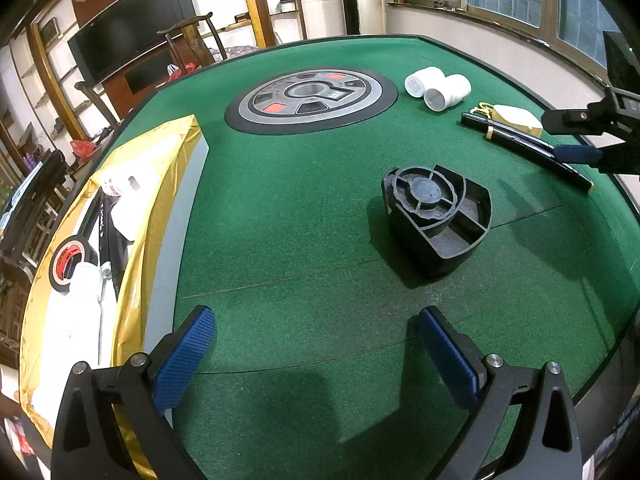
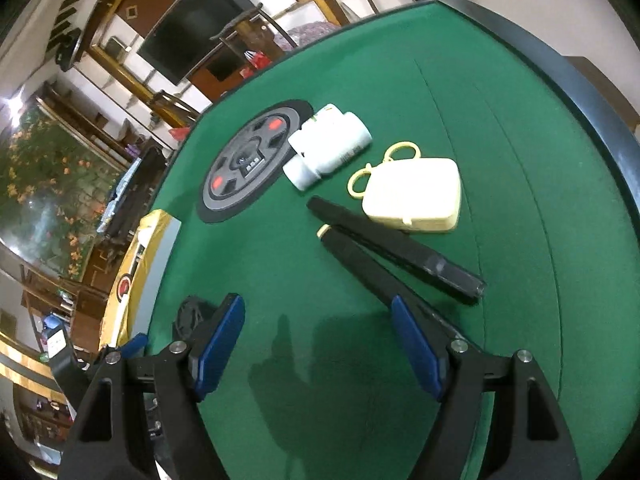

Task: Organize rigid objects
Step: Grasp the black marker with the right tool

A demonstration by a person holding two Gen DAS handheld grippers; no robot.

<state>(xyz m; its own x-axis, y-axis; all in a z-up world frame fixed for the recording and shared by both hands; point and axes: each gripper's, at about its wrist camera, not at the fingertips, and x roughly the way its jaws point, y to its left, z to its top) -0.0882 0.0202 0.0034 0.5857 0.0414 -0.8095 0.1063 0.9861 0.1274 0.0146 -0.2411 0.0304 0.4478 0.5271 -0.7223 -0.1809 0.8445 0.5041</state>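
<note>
A black plastic housing point(image 1: 436, 218) lies on the green table, ahead of my open, empty left gripper point(image 1: 316, 320). Beyond it lie a white pipe fitting point(image 1: 438, 88), a cream box with yellow loops point(image 1: 516, 118) and two black sticks point(image 1: 524, 144). In the right wrist view my right gripper point(image 2: 318, 312) is open and empty above the felt, its right finger over the near black stick point(image 2: 360, 260). The second stick point(image 2: 396, 248), cream box point(image 2: 414, 196) and white fitting point(image 2: 328, 148) lie ahead. The right gripper point(image 1: 576, 154) also shows in the left wrist view.
A gold-lined box point(image 1: 132, 240) at the table's left edge holds a tape roll point(image 1: 70, 258), white items and black items. A round grey control panel point(image 1: 312, 98) sits in the table's centre. The table's dark rim point(image 2: 592, 92) curves along the right.
</note>
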